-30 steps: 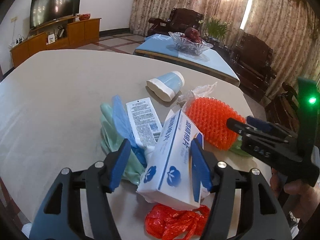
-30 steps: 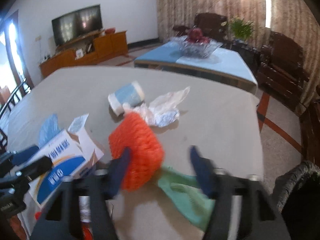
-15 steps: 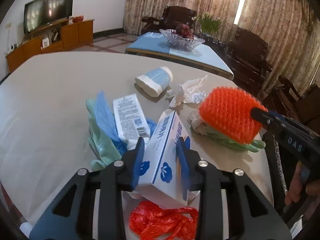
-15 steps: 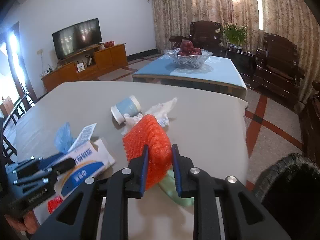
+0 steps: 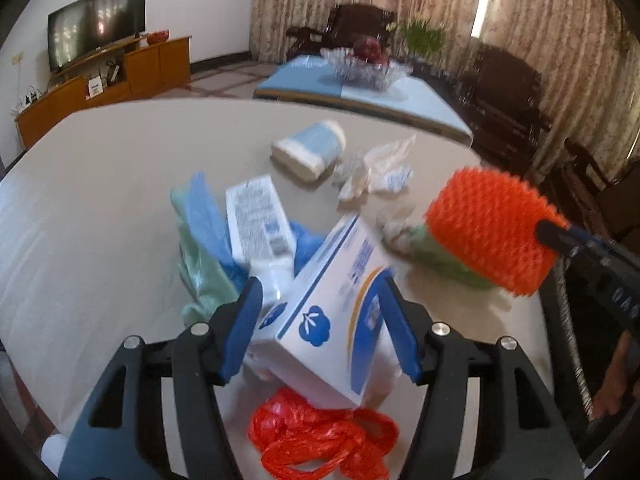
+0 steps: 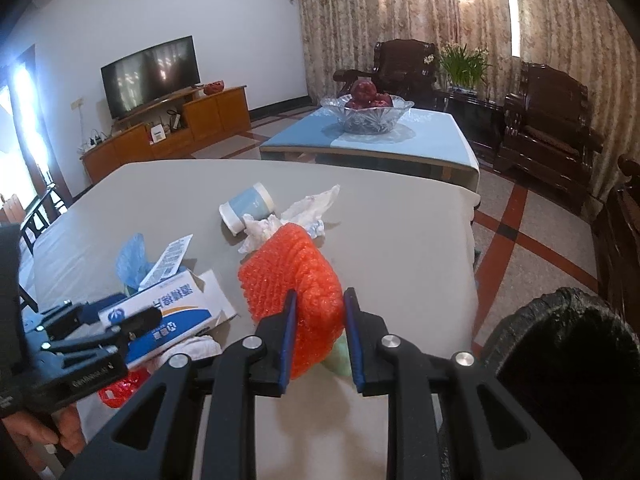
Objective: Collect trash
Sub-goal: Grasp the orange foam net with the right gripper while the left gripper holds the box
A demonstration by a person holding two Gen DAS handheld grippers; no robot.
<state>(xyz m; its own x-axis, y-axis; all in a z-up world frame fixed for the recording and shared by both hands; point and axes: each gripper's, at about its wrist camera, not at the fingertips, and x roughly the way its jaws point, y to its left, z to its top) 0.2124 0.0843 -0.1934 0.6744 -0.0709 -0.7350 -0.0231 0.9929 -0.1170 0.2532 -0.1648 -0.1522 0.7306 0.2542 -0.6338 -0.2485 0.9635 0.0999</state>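
My left gripper (image 5: 322, 326) is shut on a white and blue cardboard box (image 5: 332, 320), tilted and lifted off the table; it also shows in the right wrist view (image 6: 168, 312). My right gripper (image 6: 320, 340) is shut on an orange foam net (image 6: 296, 280), held above the table; it also shows in the left wrist view (image 5: 492, 228). On the table lie a red plastic bag (image 5: 320, 436), a white tube (image 5: 258, 220), blue and green gloves (image 5: 204, 240), a blue and white cup (image 5: 310, 150) on its side, crumpled tissue (image 5: 376, 172) and a green glove (image 5: 448, 260).
A black wicker bin (image 6: 568, 364) stands on the floor past the table's right edge. A low table with a blue cloth and a glass fruit bowl (image 6: 366, 114) stands beyond. Dark wooden armchairs (image 6: 548, 128) line the curtained wall. A TV cabinet (image 6: 168, 132) is at the far left.
My left gripper has lifted the box and tilted it. My right gripper, shut on the orange net, has raised it off the green glove and moved it right.
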